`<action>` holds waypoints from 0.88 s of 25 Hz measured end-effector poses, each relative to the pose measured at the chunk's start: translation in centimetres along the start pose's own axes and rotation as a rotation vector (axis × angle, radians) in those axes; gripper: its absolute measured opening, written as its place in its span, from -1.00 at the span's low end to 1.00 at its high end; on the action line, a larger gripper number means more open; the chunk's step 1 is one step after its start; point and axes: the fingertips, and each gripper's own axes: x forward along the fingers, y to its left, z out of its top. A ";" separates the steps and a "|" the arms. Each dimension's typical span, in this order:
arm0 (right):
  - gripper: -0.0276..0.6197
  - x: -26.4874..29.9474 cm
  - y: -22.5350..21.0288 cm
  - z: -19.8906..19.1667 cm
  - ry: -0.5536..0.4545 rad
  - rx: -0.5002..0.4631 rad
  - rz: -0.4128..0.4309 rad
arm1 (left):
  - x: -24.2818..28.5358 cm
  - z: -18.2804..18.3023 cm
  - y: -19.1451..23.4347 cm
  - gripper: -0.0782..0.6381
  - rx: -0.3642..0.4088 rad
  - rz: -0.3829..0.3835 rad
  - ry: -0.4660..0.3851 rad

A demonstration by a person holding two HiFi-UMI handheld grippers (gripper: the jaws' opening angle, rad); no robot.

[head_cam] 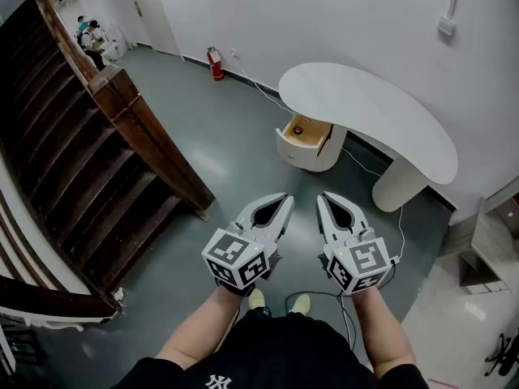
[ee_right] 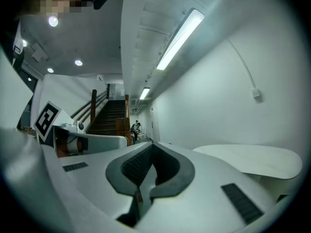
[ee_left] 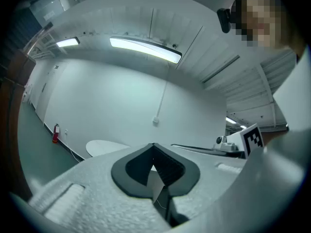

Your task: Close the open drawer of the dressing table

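The white dressing table (head_cam: 381, 112) with a curved top stands against the far wall. Its drawer (head_cam: 305, 143) is pulled open toward me, showing a wooden inside with a small dark object (head_cam: 298, 130) in it. My left gripper (head_cam: 285, 198) and right gripper (head_cam: 323, 198) are held side by side, level, well short of the drawer. Both are shut with nothing between the jaws. The left gripper view shows the left gripper (ee_left: 153, 145) with the tabletop (ee_left: 104, 147) beyond it. In the right gripper view the right gripper (ee_right: 151, 144) has the tabletop (ee_right: 257, 160) to its right.
A dark wooden staircase (head_cam: 97, 160) with a heavy newel post (head_cam: 150, 136) fills the left side. A red fire extinguisher (head_cam: 216, 63) stands by the far wall. A cable (head_cam: 357, 162) runs along the floor near the table. People sit far off at the back left (head_cam: 91, 37).
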 end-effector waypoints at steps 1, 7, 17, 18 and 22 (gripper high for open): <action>-0.88 0.0 -0.1 0.0 0.001 -0.001 0.001 | 0.1 0.0 -0.1 -0.76 0.000 -0.002 0.000; -0.88 -0.2 -0.1 0.2 0.002 0.005 0.003 | 0.3 -0.2 -0.6 -0.76 -0.001 -0.009 0.009; -0.87 -2.5 -3.8 2.3 -0.092 0.143 0.014 | 1.5 0.3 -1.1 -0.76 0.015 0.002 0.008; -0.87 -2.8 -4.3 2.2 -0.095 0.154 0.011 | 1.7 0.1 -1.3 -0.76 0.016 0.004 0.011; -0.87 -4.5 -6.1 1.5 -0.097 0.176 0.001 | 2.7 -1.0 -2.4 -0.76 0.025 0.012 0.022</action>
